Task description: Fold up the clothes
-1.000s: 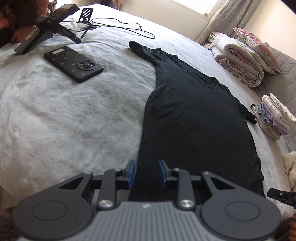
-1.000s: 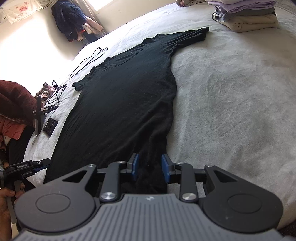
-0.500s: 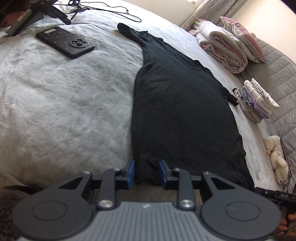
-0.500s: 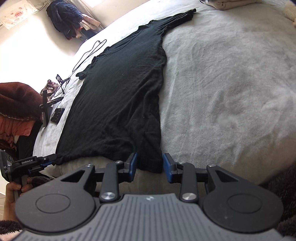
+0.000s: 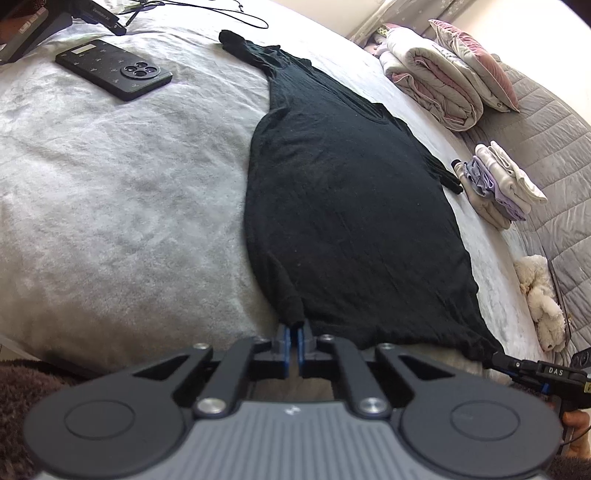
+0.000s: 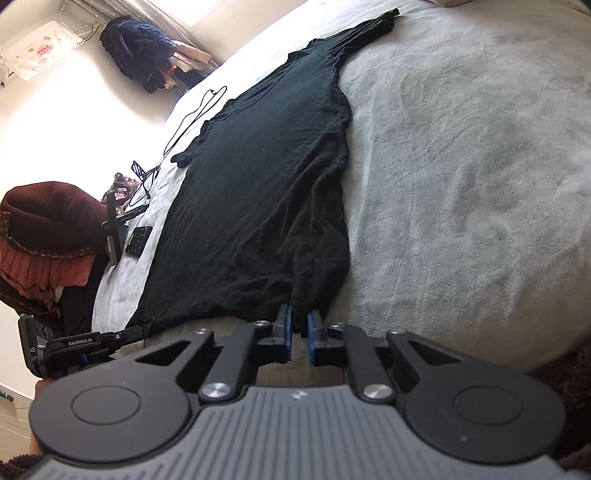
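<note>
A black T-shirt (image 5: pixel 351 206) lies flat on the grey bed (image 5: pixel 110 192), neck at the far end and hem at the near edge. My left gripper (image 5: pixel 294 334) is shut on the hem's left corner, which bunches into the blue pads. In the right wrist view the shirt (image 6: pixel 266 192) runs away from my right gripper (image 6: pixel 299 325), whose pads stand narrowly apart with the hem's right corner pinched between them. Each view shows the other gripper: the right gripper (image 5: pixel 517 365) with the hem pulled to a point, and the left gripper (image 6: pixel 110 338) at the opposite corner.
A black phone (image 5: pixel 114 70) and a cable (image 5: pixel 229 11) lie on the bed's far left. Folded bedding and a pillow (image 5: pixel 443 81), a small stack of folded clothes (image 5: pixel 498 188) and a plush toy (image 5: pixel 539 295) sit along the right side. A person's dark red sleeve (image 6: pixel 48 218) is at the left.
Both grippers pulled back to the bed's near edge and closed from wide open onto the shirt's hem corners. The hem now bunches toward each gripper.
</note>
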